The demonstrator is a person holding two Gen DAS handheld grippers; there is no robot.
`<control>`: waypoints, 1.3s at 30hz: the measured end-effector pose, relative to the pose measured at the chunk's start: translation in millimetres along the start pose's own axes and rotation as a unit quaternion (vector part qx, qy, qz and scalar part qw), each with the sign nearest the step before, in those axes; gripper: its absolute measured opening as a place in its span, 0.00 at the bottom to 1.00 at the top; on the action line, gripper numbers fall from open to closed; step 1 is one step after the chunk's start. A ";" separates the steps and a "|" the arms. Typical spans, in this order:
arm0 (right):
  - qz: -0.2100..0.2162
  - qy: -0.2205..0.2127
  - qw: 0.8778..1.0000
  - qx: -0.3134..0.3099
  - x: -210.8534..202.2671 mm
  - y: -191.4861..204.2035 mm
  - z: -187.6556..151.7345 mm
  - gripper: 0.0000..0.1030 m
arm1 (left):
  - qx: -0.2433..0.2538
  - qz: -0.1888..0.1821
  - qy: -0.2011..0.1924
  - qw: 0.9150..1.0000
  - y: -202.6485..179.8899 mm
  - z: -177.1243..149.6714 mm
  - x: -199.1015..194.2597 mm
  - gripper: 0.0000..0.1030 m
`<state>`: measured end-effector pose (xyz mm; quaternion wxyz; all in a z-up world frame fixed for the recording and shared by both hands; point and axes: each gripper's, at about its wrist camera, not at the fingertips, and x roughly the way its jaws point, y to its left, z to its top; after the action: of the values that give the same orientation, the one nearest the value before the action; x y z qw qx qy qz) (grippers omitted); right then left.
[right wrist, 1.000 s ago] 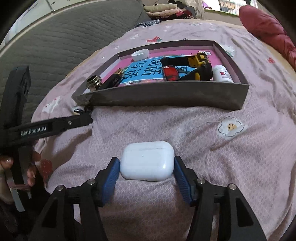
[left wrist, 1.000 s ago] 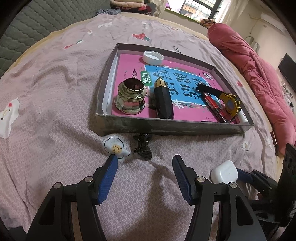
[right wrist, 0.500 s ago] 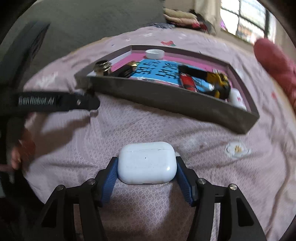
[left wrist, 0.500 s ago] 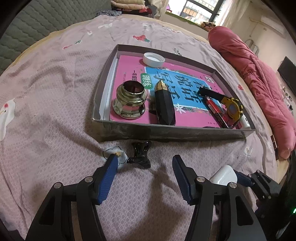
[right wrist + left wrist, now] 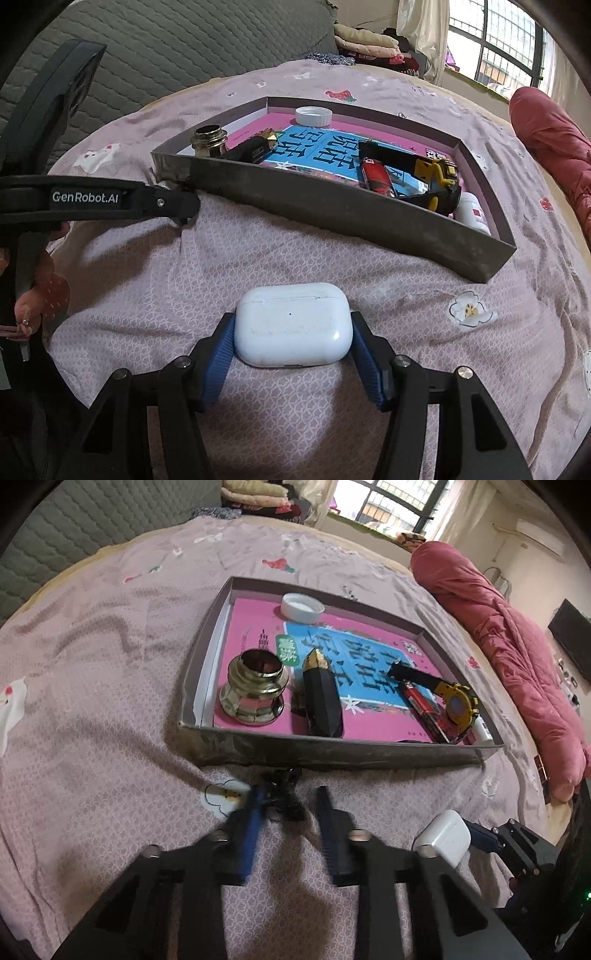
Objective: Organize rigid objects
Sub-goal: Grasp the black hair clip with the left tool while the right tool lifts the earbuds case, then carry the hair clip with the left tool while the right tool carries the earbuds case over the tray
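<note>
A small black hair clip (image 5: 284, 794) lies on the pink bedsheet just in front of the grey box (image 5: 332, 751). My left gripper (image 5: 290, 801) straddles it with its jaws closing; the left pad touches the clip and the right pad stands a little off it. My right gripper (image 5: 291, 321) is shut on a white earbud case (image 5: 291, 325), held low over the sheet before the box (image 5: 332, 218). The case (image 5: 443, 834) also shows at the lower right of the left wrist view. The left gripper's finger (image 5: 184, 206) reaches the box's near left corner.
The box holds a pink and blue booklet, a brass fitting (image 5: 255, 690), a black gold-tipped piece (image 5: 321, 698), a white cap (image 5: 302, 607), a red battery (image 5: 421, 705), a yellow and black gadget (image 5: 458, 705) and a white bottle (image 5: 482, 733). A red quilt (image 5: 517, 657) lies at the right.
The left jaws have drawn in from wide apart to close around the clip. The right gripper has rolled a little with the case still in it.
</note>
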<state>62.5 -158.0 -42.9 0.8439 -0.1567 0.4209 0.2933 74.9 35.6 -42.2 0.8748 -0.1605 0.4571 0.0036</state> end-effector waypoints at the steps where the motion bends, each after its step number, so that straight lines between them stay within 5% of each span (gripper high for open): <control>1: 0.001 0.000 1.000 0.000 0.2 -0.6 0.4 0.58 | 0.000 -0.004 0.001 1.000 0.0 0.4 0.1 0.21; 39: 0.005 -0.129 0.989 0.068 -44.2 -33.8 35.2 0.58 | 0.066 -0.013 -0.061 0.996 -33.9 10.2 -47.2 0.20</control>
<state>84.5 -182.4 14.2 0.8984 -0.0582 0.3284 0.2859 60.8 12.9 10.4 0.9099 -0.1081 0.3996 -0.0280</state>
